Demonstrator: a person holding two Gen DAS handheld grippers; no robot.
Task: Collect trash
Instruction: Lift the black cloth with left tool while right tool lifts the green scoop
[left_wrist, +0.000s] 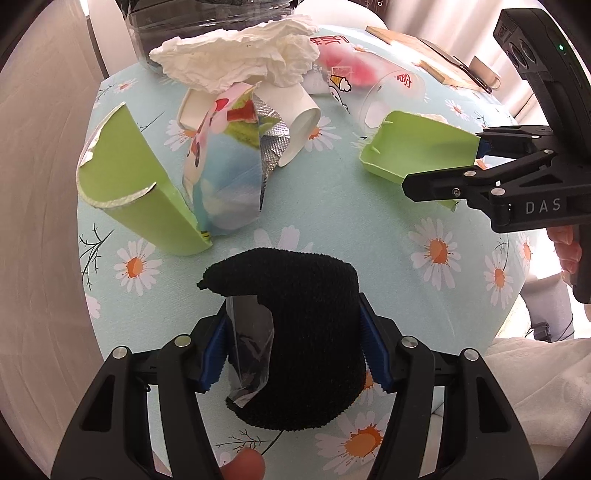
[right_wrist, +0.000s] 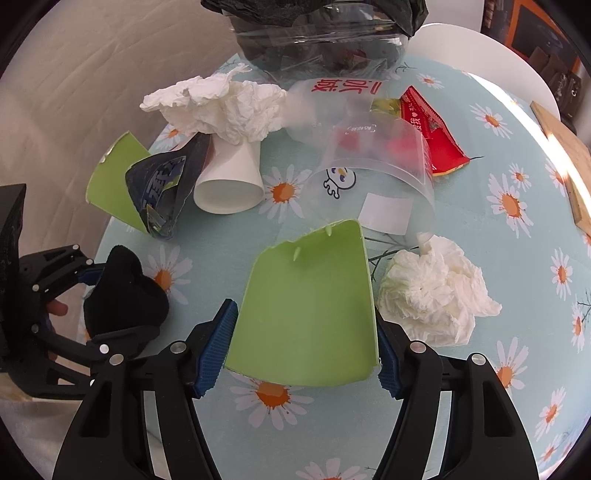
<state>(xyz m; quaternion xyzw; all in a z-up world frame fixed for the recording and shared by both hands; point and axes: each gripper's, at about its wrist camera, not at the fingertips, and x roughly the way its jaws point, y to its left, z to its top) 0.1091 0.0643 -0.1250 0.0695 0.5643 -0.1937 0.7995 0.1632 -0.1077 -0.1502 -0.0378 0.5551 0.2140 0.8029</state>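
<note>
Bright daylight floods in from the far right, glare bleaching the tablecloth (right_wrist: 476, 236) edge; fisheye bends everything, corners black, focus sharp.

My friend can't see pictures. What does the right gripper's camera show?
The right gripper is pinching a torn green card piece on a daisy tablecloth. Beside it the left gripper holds something fuzzy and black, with crumpled tissues and a white cup around.
</note>
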